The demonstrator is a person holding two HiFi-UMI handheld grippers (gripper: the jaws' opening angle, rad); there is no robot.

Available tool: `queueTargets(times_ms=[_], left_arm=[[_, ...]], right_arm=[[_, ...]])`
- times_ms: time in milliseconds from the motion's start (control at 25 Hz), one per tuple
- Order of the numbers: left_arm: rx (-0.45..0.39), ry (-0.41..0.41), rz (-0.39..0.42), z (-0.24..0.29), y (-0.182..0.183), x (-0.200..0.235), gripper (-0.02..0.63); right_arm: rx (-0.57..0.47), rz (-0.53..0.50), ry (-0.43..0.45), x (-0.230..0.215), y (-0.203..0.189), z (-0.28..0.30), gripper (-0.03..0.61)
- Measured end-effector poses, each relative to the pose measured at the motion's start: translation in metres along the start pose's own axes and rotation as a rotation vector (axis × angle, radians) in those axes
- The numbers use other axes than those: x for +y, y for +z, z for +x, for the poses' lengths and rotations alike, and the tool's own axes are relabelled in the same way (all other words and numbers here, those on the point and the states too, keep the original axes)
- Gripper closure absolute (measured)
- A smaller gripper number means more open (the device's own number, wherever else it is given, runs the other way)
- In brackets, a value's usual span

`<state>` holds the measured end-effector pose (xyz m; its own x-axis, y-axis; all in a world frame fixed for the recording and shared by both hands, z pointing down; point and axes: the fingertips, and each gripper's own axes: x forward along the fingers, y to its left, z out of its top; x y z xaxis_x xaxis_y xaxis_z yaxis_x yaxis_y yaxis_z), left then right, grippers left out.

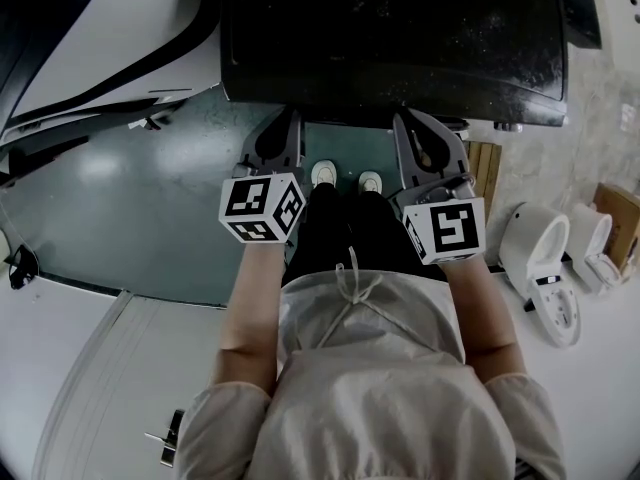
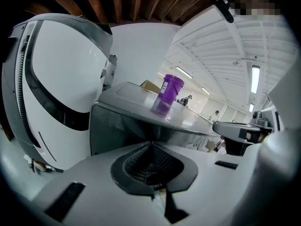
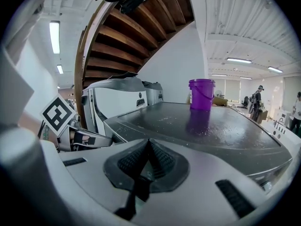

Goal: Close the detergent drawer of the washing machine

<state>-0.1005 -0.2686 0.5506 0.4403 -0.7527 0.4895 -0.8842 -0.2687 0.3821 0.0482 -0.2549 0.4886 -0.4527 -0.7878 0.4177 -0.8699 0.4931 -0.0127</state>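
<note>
The washing machine's dark, wet-looking top [image 1: 390, 38] fills the upper middle of the head view; I cannot make out a detergent drawer in any view. A purple cup [image 3: 201, 94] stands on that top [image 3: 211, 126] and also shows in the left gripper view [image 2: 169, 89]. My left gripper [image 1: 280, 133] and right gripper [image 1: 425, 138] hang side by side just short of the machine's front edge. Both are shut with nothing between the jaws [image 2: 151, 144] [image 3: 149, 140]. The left gripper's marker cube [image 3: 57, 114] shows at the left of the right gripper view.
A large white rounded machine [image 1: 100, 38] stands to the left, with green floor [image 1: 130, 218] below it. White toilet-like fixtures [image 1: 540, 268] and a wooden box [image 1: 620, 218] sit at the right. The person's shoes [image 1: 323, 173] are between the grippers. Wooden stairs [image 3: 136, 36] rise overhead.
</note>
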Motion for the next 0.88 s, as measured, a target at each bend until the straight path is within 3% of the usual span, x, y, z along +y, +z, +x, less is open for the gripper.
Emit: queueTargets(times_ms=[360,880], left_arm=[[0.036,-0.005,0.087,-0.013,0.016,-0.002,0.595],[-0.111,-0.113,0.317,-0.101,0.109,-0.074,0.595]], right_arm=[[0.023,0.017,0.003,0.013,0.015,-0.016,0.572],[-0.153,-0.007,0.054,0.013,0.097,-0.066,0.572]])
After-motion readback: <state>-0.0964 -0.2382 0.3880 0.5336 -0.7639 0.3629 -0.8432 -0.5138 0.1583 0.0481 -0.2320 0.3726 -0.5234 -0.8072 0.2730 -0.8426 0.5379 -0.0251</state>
